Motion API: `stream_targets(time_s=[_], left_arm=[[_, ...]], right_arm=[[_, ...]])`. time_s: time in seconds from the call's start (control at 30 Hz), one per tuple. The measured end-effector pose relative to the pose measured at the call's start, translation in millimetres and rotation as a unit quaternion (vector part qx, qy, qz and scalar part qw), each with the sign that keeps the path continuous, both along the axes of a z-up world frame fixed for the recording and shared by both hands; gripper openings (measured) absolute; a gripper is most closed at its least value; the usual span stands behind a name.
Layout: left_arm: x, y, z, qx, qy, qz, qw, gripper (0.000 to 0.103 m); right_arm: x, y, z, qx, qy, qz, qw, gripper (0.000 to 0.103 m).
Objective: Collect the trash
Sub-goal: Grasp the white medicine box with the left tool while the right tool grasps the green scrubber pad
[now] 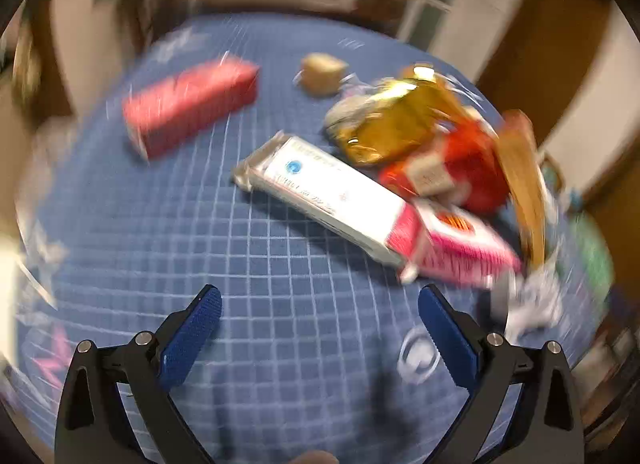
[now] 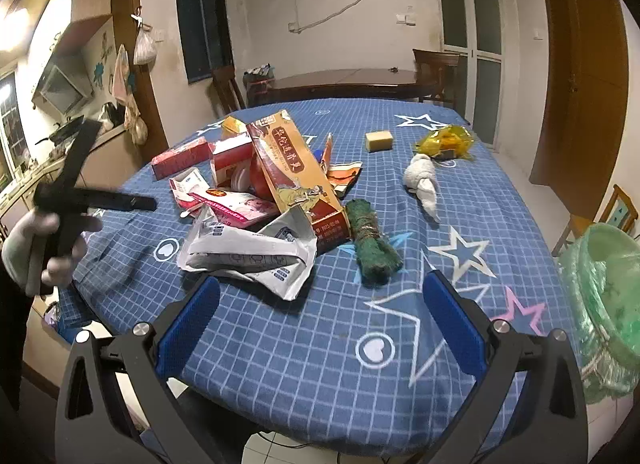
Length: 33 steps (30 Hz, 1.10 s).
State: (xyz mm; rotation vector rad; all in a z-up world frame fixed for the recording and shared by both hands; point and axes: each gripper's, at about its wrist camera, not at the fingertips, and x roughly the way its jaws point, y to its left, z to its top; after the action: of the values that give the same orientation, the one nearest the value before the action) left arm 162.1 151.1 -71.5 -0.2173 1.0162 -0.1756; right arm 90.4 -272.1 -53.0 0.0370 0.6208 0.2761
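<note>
1. Table (image 2: pixel 280 364): blue grid cloth with stars, fills the middle of both views.
2. Bin (image 2: pixel 612 304): green-bagged, right edge of the right wrist view, beside the table edge.
3. Trash pile (image 2: pixel 256 199): left of centre in the right wrist view, boxes and wrappers heaped touching each other.
4. Tall orange-brown carton (image 2: pixel 296 175): tilted, leaning across the pile, top toward upper left.
5. White crumpled bag (image 2: pixel 248 252): front of the pile, nearest the right gripper.
6. White box (image 1: pixel 328 191): centre of the left wrist view, lying diagonally, its lower end against a pink box (image 1: pixel 460 248).
7. Red box (image 1: pixel 188 103): upper left in the left wrist view, apart from the heap. That view is motion-blurred.
8. Gold wrapper (image 1: pixel 392 119): upper right of the left wrist view, atop the heap.
9. Green twine bundle (image 2: pixel 372 244): just right of the carton base.
10. White cloth wad (image 2: pixel 420 183): right of centre, alone.
11. Yellow wrapper (image 2: pixel 444 141) and sponge-like block (image 2: pixel 379 140): upper right, apart.
12. Left gripper (image 1: pixel 320 328): fingers wide apart, nothing between, above the cloth short of the white box.
13. Right gripper (image 2: pixel 322 314): fingers wide apart, empty, short of the crumpled bag.
</note>
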Motion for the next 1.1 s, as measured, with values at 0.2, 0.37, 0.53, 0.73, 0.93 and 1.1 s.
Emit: stream_targets(time_s=[0.2,0.37,0.53,0.73,0.93,1.1], left_arm=[[36,4,-12,-0.034,0.022,0.07,0.9967,0.062],[52,-5,-13,-0.016,0.023,0.094,0.9951,0.05],[60,-19,-14,0.003,0.01,0.102,0.9948,0.026],[53,-24,-9,0.013,-0.019,0.109,0.9938,0.016],[25,-23,22,0.029,-0.075,0.105,0.9913,0.009],[5,-32,27,0.044,-0.087,0.085,0.9915,0.009]], right_arm=[[14,2,-4,0.0,0.009,0.004,1.0,0.098],[21,3,-9,0.002,0.017,0.014,1.0,0.098],[33,5,-15,0.011,0.024,0.042,0.999,0.091],[65,-3,-23,-0.012,0.056,0.058,0.997,0.059],[100,-7,-26,-0.043,0.074,0.053,0.995,0.054],[118,-4,-41,-0.063,0.107,0.041,0.991,0.038]])
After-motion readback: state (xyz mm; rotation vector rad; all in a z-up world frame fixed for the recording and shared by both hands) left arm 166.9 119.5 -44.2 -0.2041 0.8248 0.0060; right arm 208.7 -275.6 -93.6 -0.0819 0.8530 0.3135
